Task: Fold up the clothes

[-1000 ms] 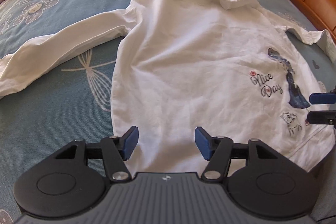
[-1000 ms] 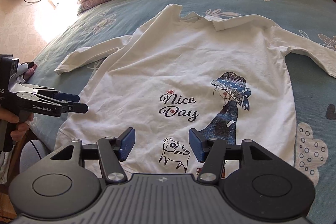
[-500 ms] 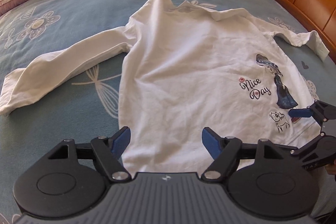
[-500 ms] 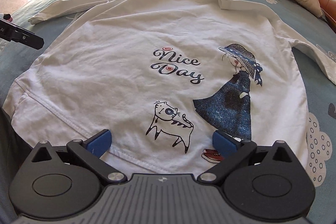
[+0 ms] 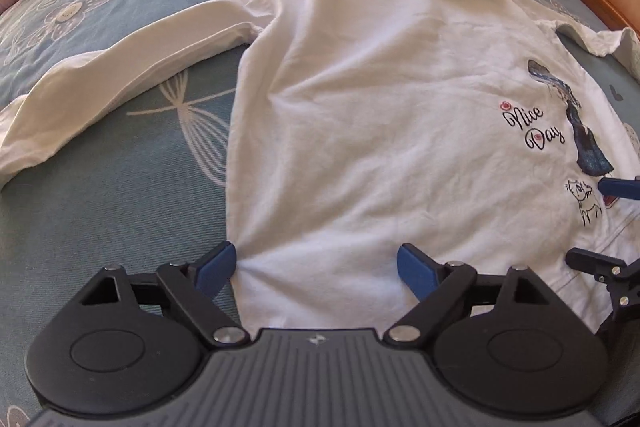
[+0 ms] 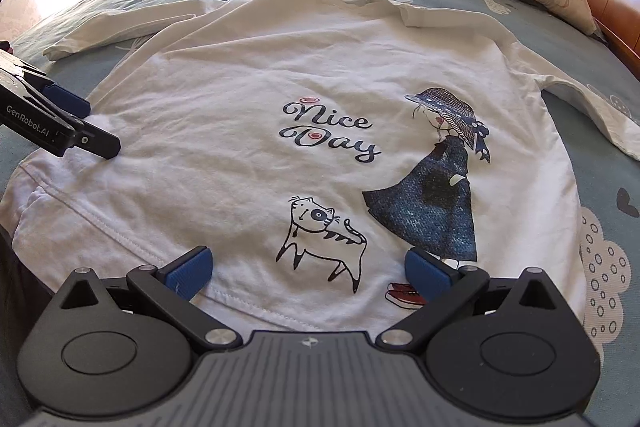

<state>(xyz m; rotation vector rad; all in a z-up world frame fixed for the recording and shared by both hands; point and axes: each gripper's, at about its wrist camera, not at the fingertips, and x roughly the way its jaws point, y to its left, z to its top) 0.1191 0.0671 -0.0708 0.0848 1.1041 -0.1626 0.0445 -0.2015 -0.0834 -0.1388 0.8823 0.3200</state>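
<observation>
The white shirt [image 6: 320,75] lies spread flat on the bed [image 5: 100,187], print up, sleeves out. Both claws — left claw [image 5: 316,263] and right claw [image 6: 308,269] — stand released over its hem. A shallow bite may catch only the top layer, so the fold would drag crooked.

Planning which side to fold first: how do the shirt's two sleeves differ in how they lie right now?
The left sleeve stretches out long and nearly straight across the blue bedsheet, its whole length visible from shoulder to cuff. The right sleeve angles down toward the hem side, and its cuff runs out of frame. The left sleeve shows soft rumpled folds near the cuff; the right looks flatter. Both are white, unfolded, and spread away from the shirt body.
</observation>
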